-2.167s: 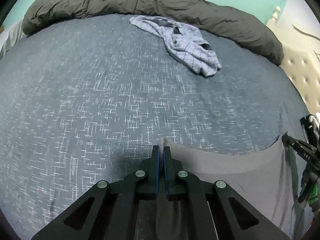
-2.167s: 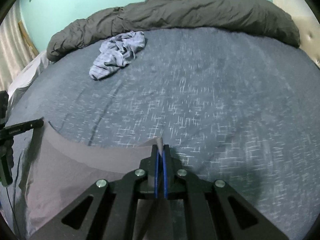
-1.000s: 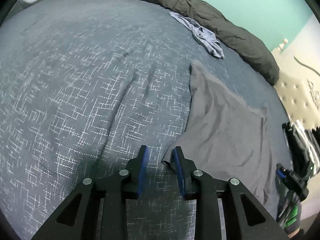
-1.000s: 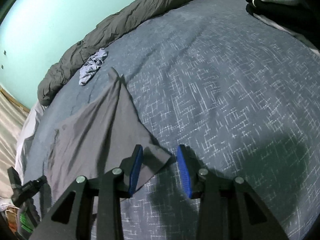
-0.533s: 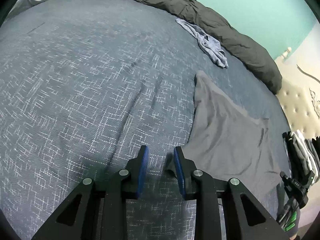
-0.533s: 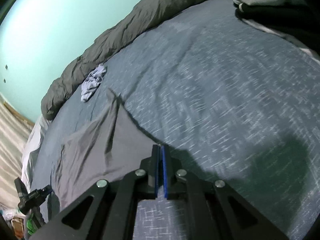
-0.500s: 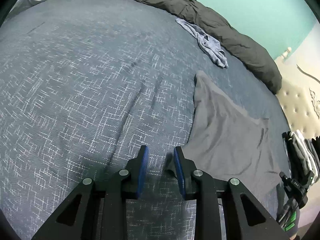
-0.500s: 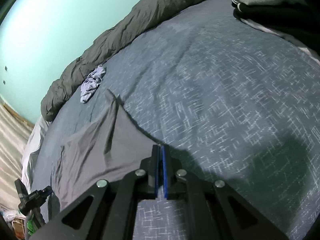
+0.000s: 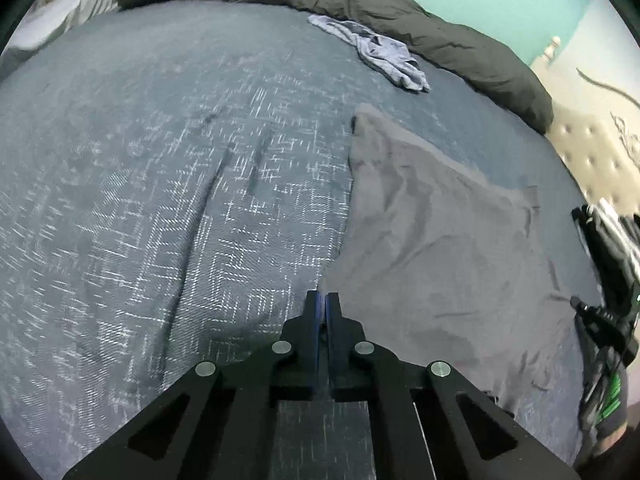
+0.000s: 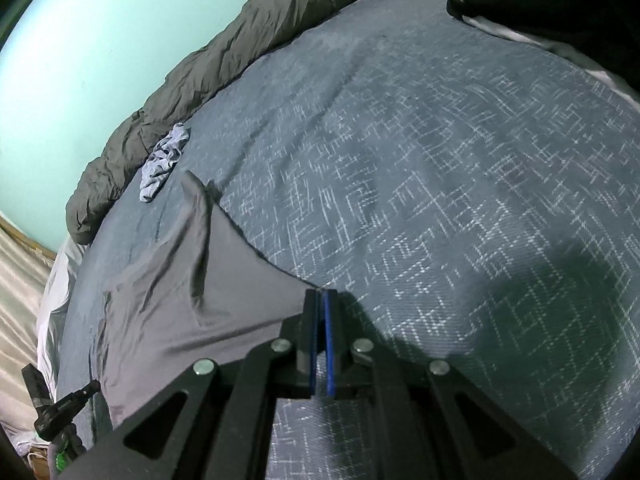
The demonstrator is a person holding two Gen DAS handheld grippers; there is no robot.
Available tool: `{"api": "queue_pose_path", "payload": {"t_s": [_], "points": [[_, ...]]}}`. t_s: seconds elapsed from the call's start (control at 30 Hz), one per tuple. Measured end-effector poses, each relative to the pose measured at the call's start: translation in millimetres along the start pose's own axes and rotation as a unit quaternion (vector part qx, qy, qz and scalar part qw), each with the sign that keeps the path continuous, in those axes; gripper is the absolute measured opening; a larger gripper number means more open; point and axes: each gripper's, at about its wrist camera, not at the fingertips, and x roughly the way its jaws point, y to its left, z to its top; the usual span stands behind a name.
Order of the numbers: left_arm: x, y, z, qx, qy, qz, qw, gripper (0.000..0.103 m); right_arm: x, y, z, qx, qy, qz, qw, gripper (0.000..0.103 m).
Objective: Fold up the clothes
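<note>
A smooth, matt grey cloth garment (image 9: 440, 240) lies creased on the coarse-woven blue-grey bedspread (image 9: 160, 200), with a puffy, wrinkled dark grey duvet (image 9: 440, 36) at top, a buttoned beige padded headboard (image 9: 592, 160) at right, and matt black plastic gripper fingers (image 9: 340, 320) with silvery metal pins.

A wide bed (image 9: 168, 184) fills both views, spread with a dark blue-grey cover flecked with short white woven dashes and creased by a few shallow folds. Along its far edge lies a rumpled dark grey duvet (image 9: 400, 12), pushed up against a plain mint-green wall (image 10: 80, 52). A cream tufted, buttoned headboard (image 9: 592, 152) stands at one end of the bed. Pale striped curtain fabric (image 10: 18, 280) hangs beside the bed's other side. The light is dim and even.
</note>
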Motion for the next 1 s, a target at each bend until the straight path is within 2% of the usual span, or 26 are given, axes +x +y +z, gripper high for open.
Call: {"api": "queue_pose_path", "payload": {"t_s": [0.17,0.23,0.33,0.37,0.43,0.5,0.57,0.73,0.83,0.9,0.93,0.97,1.0], "points": [[-10.3,-16.2,-10.6,0.03,0.003,0.007,0.9995,0.002,0.4,1.4,-0.7,0.0,0.001,0.0,1.0,0.002],[-8.0,-27.8,-16.8,0.054,0.017,0.008,0.9984,0.003,0.0,1.6,-1.4,0.0,0.001,0.0,1.0,0.002],[-3.0,-28.0,-18.8,0.051,0.026,0.008,0.9983,0.003,-1.0,2.0,-2.2,-0.001,0.002,-0.001,1.0,0.002],[-1.6,-27.1,-19.0,0.048,0.029,0.006,0.9984,0.006,-1.3,2.1,-2.5,-0.002,0.002,-0.001,1.0,0.002],[-3.1,-21.0,-17.4,0.033,0.027,0.002,0.9991,0.021,-1.7,2.3,-2.9,-0.001,0.002,0.001,1.0,0.002],[-8.6,-10.9,-14.7,0.004,0.018,-0.013,0.9997,0.041,-2.1,1.5,-3.5,0.0,0.003,0.002,1.0,0.002],[-13.2,2.4,-9.7,-0.036,0.007,-0.041,0.9985,0.045,-1.8,2.4,-3.9,0.0,0.003,0.002,1.0,0.003],[-1.0,22.8,-2.6,-0.102,0.011,-0.081,0.9914,0.045,-1.4,2.4,-3.4,0.0,0.004,0.004,1.0,0.003],[12.0,27.4,2.0,-0.122,0.017,-0.093,0.988,0.045,-1.6,0.1,-3.0,0.004,0.005,0.006,1.0,0.002],[19.7,22.3,1.5,-0.111,0.021,-0.086,0.9898,0.041,-1.6,0.5,-2.9,0.003,0.005,0.006,1.0,0.003],[22.0,19.5,1.2,-0.101,0.019,-0.079,0.9915,0.035,-1.7,0.7,-3.0,0.003,0.005,0.005,1.0,0.003],[22.5,18.4,1.2,-0.094,0.019,-0.072,0.9927,0.016,-1.8,0.8,-3.1,0.002,0.005,0.005,1.0,0.002],[21.9,18.9,0.6,-0.092,0.021,-0.071,0.993,0.002,-1.8,0.8,-3.1,0.001,0.005,0.005,1.0,0.003]]}}
